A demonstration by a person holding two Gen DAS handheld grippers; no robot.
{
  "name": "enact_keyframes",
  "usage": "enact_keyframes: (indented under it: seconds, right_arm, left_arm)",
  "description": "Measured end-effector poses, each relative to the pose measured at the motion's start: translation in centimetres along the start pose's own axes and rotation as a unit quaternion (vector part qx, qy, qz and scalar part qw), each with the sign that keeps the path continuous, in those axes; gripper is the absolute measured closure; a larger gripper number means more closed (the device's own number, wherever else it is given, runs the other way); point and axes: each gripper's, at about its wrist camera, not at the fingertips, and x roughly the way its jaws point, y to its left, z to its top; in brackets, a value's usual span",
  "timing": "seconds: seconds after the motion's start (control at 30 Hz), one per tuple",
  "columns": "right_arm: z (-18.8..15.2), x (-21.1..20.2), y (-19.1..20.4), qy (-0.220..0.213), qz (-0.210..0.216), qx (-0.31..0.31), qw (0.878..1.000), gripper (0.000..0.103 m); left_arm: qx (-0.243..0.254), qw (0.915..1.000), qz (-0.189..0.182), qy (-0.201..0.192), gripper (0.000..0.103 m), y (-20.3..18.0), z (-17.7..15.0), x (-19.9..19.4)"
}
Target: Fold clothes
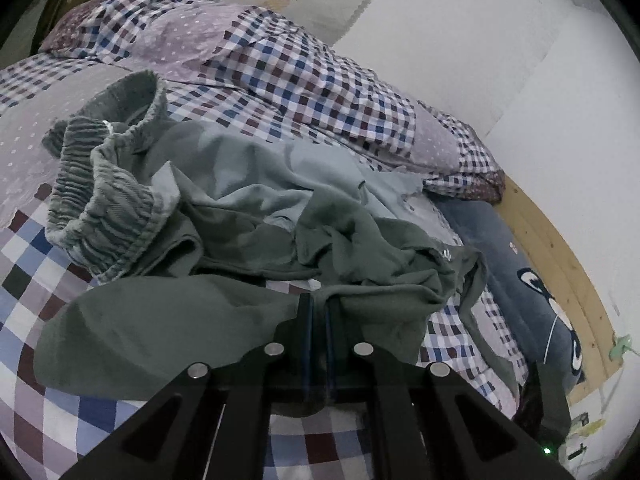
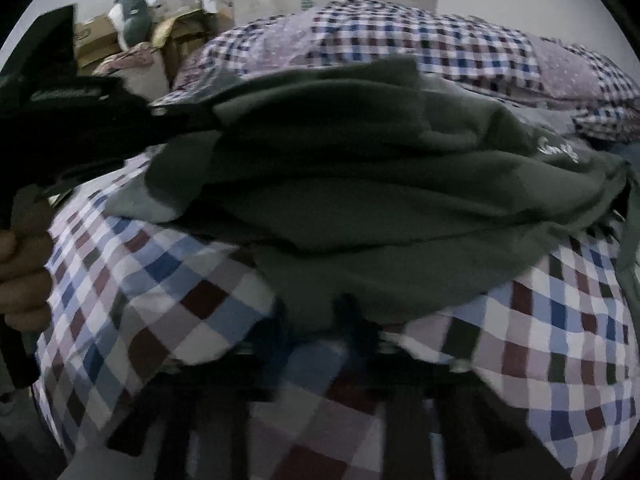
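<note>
You are pinching the green garment in your left tongs over the checked bed cover, while your blurred right tongs are gripping its other edge.

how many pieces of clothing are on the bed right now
2 that I can tell: a dark green garment pinched in the left gripper, and grey-green elastic-waist trousers bunched behind it. Folds may hide more.

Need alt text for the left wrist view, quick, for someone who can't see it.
The left gripper is shut on the edge of a crumpled green garment lying on a checked quilt. A ribbed elastic waistband bunches on the left; a white wall stands behind.
</note>
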Motion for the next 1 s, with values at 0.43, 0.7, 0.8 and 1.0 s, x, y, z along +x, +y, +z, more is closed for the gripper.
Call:
enact_keyframes:
  seconds: [0.43,0.7,0.8,1.0]
  right_arm:
    - [-4.3,-5.6,-9.0,-0.019,-0.122,0.064,0.99,0.1]
    - [-6.1,-12.5,-18.9,-0.056,-0.219,0.153,0.962,0.1]
    - [-7.2,-15.1,-23.1,-0.067,-0.26,0.197,0.943,0.1]
    - [-9.6,-18.0,-27.5,-0.062,-0.326,0.249,0.91,0.1]
  left_arm:
    - [-0.044,0.9984,0.01,-0.035,0.099,1.6,1.0,-1.3]
    - [-0.053,0.9971,0.016,-0.052,0.101,1.5,1.1,-1.1]
    - [-0.054,0.9969,0.023,-0.052,0.101,1.5,1.1,-0.7]
    - [-0.049,0.9959,0.042,-0.063,0.103,1.2,0.8,-0.1]
